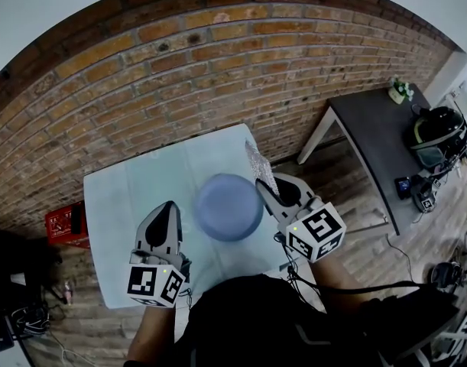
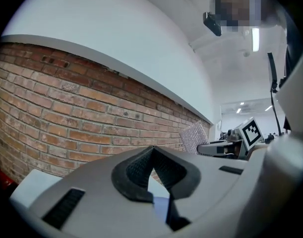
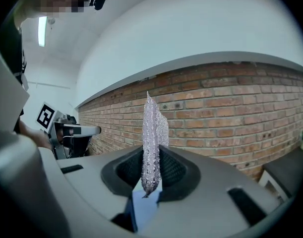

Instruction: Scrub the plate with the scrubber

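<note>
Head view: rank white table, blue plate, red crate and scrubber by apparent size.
1. white table
2. blue plate
3. red crate
4. scrubber
Crate and scrubber look close; the crate sits farther off, on the floor: unsure.

left gripper (image 1: 170, 209): pale grey shell, tapering jaws, black ribbed pads (image 2: 136, 171)
right gripper (image 1: 265, 186): same grey shell, black pads
marker cubes (image 1: 155, 284): white faces, black square codes, small green light
cable (image 1: 355, 289): thin, black
top (image 1: 241, 319): dark
</note>
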`<move>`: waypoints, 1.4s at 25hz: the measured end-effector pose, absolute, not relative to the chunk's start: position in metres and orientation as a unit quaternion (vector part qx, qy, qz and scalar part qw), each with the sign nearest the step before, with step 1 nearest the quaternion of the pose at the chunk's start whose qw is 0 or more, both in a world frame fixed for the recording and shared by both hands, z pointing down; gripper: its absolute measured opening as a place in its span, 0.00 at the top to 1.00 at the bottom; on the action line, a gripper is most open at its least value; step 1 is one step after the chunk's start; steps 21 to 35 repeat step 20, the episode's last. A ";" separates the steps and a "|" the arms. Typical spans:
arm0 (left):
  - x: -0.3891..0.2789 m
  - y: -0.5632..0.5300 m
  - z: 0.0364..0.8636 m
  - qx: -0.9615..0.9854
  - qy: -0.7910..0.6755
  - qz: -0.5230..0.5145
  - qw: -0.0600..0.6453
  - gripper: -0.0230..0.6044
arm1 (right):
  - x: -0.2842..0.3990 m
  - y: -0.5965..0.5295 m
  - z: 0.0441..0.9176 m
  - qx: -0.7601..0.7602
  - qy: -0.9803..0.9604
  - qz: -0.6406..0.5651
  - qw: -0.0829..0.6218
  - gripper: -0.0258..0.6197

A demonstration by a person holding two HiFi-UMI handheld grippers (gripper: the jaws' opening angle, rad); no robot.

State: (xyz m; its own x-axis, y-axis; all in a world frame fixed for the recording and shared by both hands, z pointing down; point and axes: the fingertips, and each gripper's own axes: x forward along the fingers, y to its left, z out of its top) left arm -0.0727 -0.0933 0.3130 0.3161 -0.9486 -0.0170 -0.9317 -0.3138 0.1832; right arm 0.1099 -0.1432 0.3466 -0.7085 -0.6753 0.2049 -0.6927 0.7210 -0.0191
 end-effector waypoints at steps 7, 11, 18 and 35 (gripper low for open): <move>-0.078 -0.095 0.311 0.807 -0.584 -0.061 0.067 0.95 | 0.105 -0.143 0.340 0.371 -0.924 0.035 0.088 0.85; -0.081 -0.096 0.309 0.807 -0.584 -0.059 0.066 0.95 | 0.103 -0.144 0.340 0.376 -0.922 0.031 0.088 0.85; -0.083 -0.097 0.307 0.809 -0.579 -0.074 0.074 0.95 | 0.102 -0.143 0.342 0.374 -0.922 0.034 0.089 0.85; -0.083 -0.096 0.306 0.811 -0.572 -0.090 0.087 0.95 | 0.101 -0.143 0.341 0.372 -0.923 0.036 0.088 0.85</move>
